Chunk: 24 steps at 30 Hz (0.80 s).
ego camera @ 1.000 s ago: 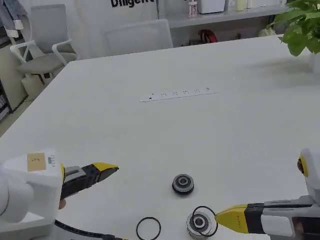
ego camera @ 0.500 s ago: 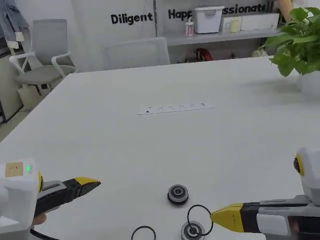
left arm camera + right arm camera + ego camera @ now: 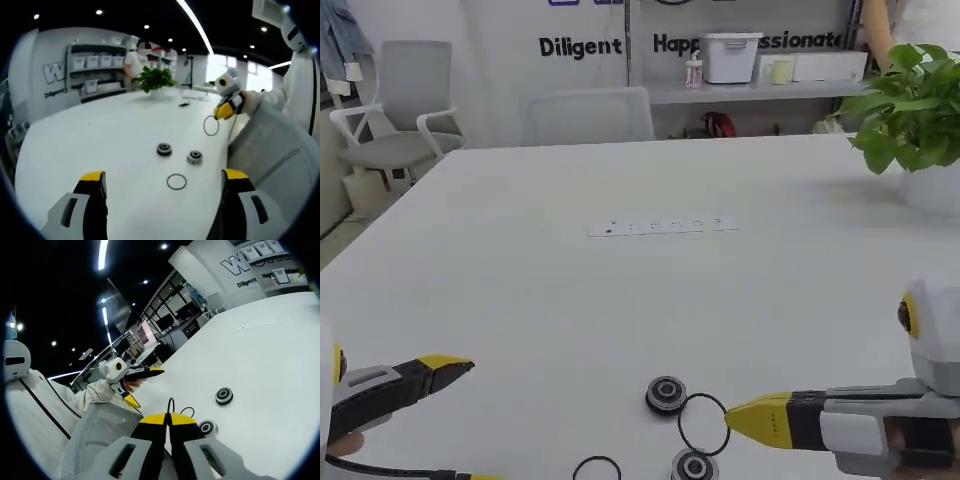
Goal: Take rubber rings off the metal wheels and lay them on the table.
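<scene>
Over the white table (image 3: 620, 290) the right gripper (image 3: 732, 420) is clenched on a rubber ring (image 3: 703, 424) hanging near the bare wheel (image 3: 693, 466), the left gripper (image 3: 460, 367) gaping empty — next, lower it flat beside the loose ring (image 3: 597, 468) and let go — one ringed wheel (image 3: 666, 394) left to strip.

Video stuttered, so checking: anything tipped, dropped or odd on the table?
Nothing stands out. The ringed wheel and the bare wheel lie flat on the table, one loose ring lies flat near them, and the right gripper, jaws shut, holds a second ring.
</scene>
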{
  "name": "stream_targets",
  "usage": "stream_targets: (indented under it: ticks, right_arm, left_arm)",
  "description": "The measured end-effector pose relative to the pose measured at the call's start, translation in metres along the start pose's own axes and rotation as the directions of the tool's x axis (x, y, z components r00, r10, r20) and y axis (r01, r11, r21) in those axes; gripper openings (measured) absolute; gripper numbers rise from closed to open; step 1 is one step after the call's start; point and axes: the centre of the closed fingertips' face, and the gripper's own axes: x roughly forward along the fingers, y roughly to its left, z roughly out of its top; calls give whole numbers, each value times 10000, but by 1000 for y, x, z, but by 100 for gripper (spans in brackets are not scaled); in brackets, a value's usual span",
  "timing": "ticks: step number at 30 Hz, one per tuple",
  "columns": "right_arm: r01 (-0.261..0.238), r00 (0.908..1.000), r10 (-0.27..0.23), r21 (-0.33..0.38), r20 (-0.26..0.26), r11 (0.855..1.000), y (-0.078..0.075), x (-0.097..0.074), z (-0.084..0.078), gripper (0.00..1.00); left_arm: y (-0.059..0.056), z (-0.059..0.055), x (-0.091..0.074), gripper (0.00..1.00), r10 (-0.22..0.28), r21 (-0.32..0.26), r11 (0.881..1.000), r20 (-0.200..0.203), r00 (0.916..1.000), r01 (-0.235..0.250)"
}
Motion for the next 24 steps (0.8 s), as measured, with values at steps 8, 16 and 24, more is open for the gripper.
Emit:
stream_targets:
  ticks: [8,16,24]
  right_arm:
    - [-84,9996,75,-352,-269,9993,7,8,6,0]
    - [-209,9991,187,-602,-368,9980,12,18,16,0]
    - [-393,9980,345,-919,-527,9950,18,33,24,0]
  left_arm:
    - [1,-9,0,96,-9,-116,9999,-94,10000,8]
    - [2,-5,-2,96,-79,-456,9989,281,9996,92]
    - [0,-14,-1,100,-170,-424,9990,-78,9998,166]
